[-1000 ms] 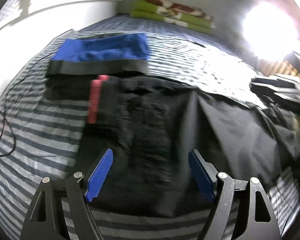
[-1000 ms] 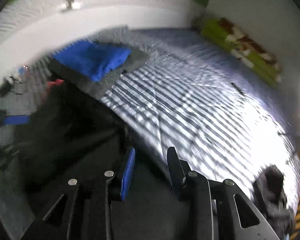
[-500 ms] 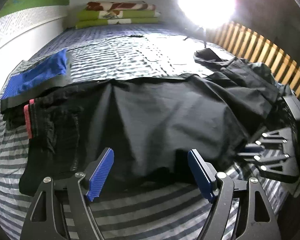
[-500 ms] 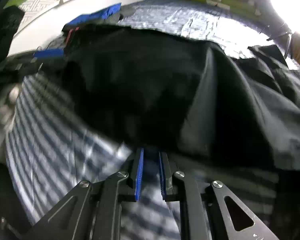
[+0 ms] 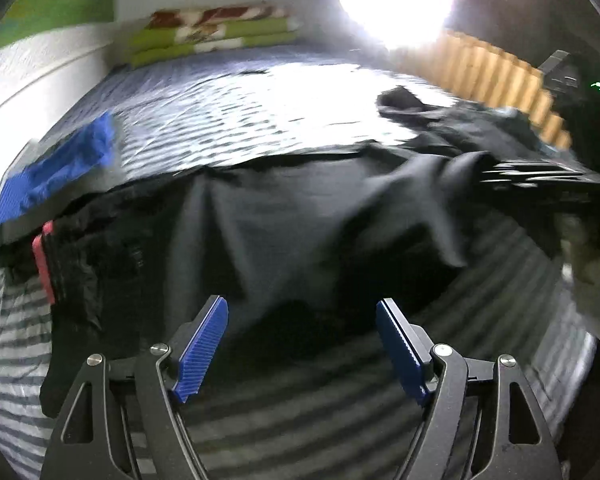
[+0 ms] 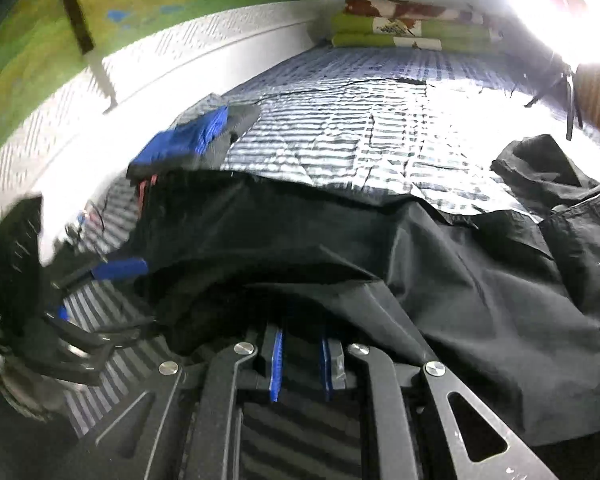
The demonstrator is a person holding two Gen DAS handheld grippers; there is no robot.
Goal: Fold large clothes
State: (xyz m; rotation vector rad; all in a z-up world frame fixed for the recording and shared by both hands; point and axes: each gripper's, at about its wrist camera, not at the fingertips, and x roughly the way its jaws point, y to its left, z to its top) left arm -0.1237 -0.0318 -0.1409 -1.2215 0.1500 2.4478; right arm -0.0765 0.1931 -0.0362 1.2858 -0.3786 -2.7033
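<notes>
My left gripper is hanging wide, released, over the near hem of the black garment, blue pads clear of the cloth, striped bedsheet showing between them. The garment is lying spread across the bed, its right end bunched.

Only the left view is giving me the red-trimmed dark clothing under the garment's left end, the wooden slats along the far side, and my other tool as a blurred dark shape at right.

My right gripper is sitting at the garment's near edge, jaws narrowed to a slim gap; whether cloth is pinched I cannot tell, only dark stripes showing there. This view alone is catching the left gripper's blue pad against the hem, and the green wall.

Both are showing the folded blue-and-grey item and stacked green blankets.
</notes>
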